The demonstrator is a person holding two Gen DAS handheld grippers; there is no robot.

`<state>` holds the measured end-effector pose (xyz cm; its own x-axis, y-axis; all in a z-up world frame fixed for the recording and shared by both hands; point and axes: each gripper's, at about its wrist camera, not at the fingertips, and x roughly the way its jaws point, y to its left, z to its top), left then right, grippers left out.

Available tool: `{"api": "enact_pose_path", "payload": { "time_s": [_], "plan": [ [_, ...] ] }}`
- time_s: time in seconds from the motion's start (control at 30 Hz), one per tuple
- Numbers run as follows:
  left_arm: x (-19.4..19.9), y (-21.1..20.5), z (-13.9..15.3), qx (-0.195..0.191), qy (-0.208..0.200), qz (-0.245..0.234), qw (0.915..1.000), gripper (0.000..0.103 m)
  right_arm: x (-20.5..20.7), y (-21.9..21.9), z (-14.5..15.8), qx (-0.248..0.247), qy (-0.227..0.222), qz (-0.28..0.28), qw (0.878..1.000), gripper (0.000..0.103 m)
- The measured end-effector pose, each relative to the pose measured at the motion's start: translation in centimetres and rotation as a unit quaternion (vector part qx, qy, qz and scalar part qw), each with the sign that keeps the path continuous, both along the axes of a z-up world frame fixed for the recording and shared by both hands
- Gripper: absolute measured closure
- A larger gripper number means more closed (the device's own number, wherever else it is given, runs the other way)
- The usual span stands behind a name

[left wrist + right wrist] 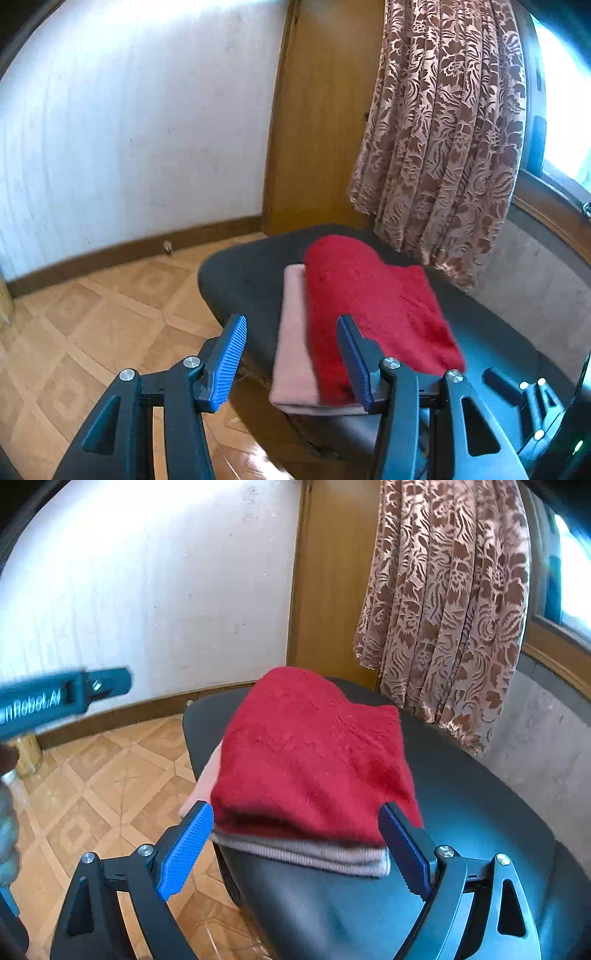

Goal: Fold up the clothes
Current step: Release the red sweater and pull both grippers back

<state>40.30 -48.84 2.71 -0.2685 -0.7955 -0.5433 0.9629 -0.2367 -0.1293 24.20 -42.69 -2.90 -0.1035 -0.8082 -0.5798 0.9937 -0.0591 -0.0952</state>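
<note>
A folded red fuzzy garment [373, 310] [314, 753] lies on top of a folded pale pink garment [293, 343] [306, 853], stacked on a black chair seat [243, 280] [461, 786]. My left gripper [291, 358] is open, hovering just in front of the stack's near left corner with nothing between its blue pads. My right gripper [297, 849] is open too, its pads either side of the stack's near edge without pinching it. The left gripper's body [62, 698] shows at the left edge of the right wrist view. The right gripper's tip [532, 402] shows low right in the left wrist view.
A patterned brown curtain [443, 140] hangs behind the chair beside a wooden door [317, 122]. A window [565, 110] is at the right. White wall [129, 129] and patterned wooden floor [92, 325] lie to the left. A person's hand [7, 812] shows at the left edge.
</note>
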Motion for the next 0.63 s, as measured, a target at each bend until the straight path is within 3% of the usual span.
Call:
{"api": "enact_pose_path", "payload": {
  "time_s": [0.1, 0.33, 0.5, 0.63],
  "plan": [
    [-0.9, 0.6, 0.1, -0.012, -0.02, 0.006, 0.9997, 0.051, -0.2, 0.9, 0.0, -0.002, -0.001, -0.006, 1.0, 0.011],
    [-2.4, 1.3, -1.0, 0.002, -0.04, 0.003, 0.9992, 0.051, -1.3, 2.8, -0.3, -0.003, -0.011, -0.025, 1.0, 0.01],
    [-3.1, 2.3, -1.3, -0.017, -0.048, -0.001, 0.9987, 0.064, -2.2, 3.5, -0.8, -0.001, -0.018, -0.04, 0.999, 0.01],
    [-4.0, 2.9, -1.4, -0.02, -0.064, -0.013, 0.9977, 0.065, -2.5, 4.1, -0.8, -0.002, -0.021, -0.052, 0.998, 0.01]
  ]
}}
